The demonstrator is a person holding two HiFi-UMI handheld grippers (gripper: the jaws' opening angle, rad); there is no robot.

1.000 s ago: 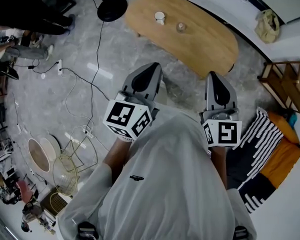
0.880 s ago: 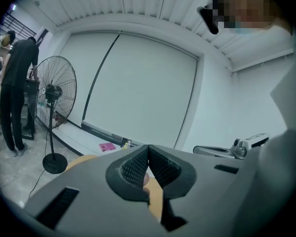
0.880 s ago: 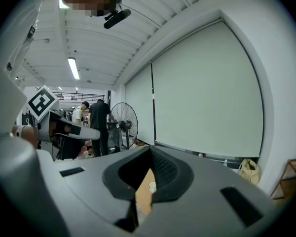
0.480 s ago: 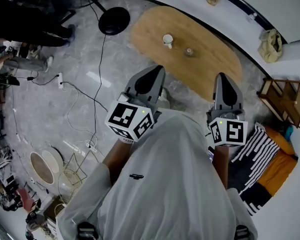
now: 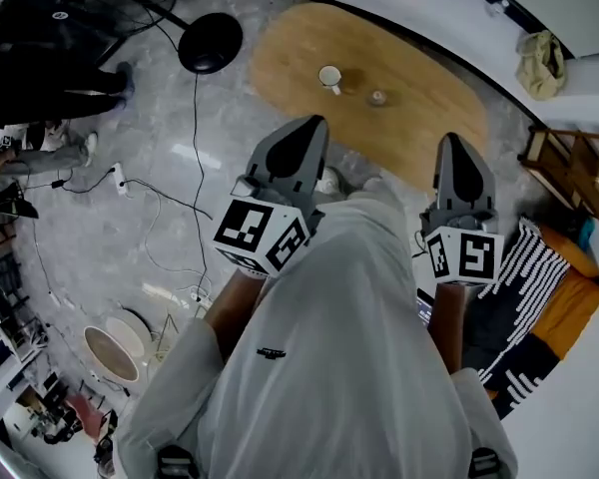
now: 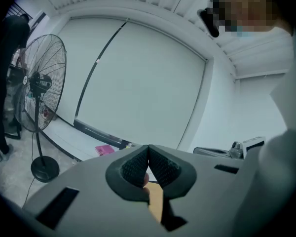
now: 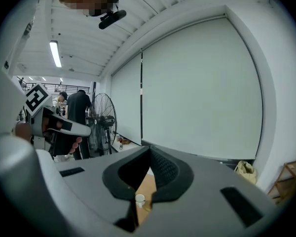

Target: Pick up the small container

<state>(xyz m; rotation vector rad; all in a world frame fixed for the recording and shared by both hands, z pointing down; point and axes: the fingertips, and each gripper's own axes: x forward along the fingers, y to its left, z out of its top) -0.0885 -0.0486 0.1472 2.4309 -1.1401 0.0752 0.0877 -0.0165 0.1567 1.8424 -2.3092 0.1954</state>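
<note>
Across the floor stands an oval wooden table (image 5: 419,103). On it are a white cup (image 5: 329,76) and, just to its right, a small round container (image 5: 377,97). My left gripper (image 5: 314,121) and right gripper (image 5: 452,139) are held in front of the person's chest, well short of the table, both pointing toward it. Each one's jaws are shut with nothing between them. In the right gripper view the white cup (image 7: 139,198) and a strip of table (image 7: 146,186) show below the closed right gripper (image 7: 149,147). The left gripper (image 6: 148,146) faces a white wall.
A standing fan's black base (image 5: 210,43) sits left of the table, with cables (image 5: 170,193) trailing over the grey floor. A wooden rack (image 5: 574,173), a striped cushion (image 5: 524,277) and a beige bag (image 5: 541,53) are at the right. A person in black (image 5: 50,38) stands far left.
The person has moved a little nearer to the table, and a leg now swings forward between the grippers. Both grippers stay shut at chest height.
</note>
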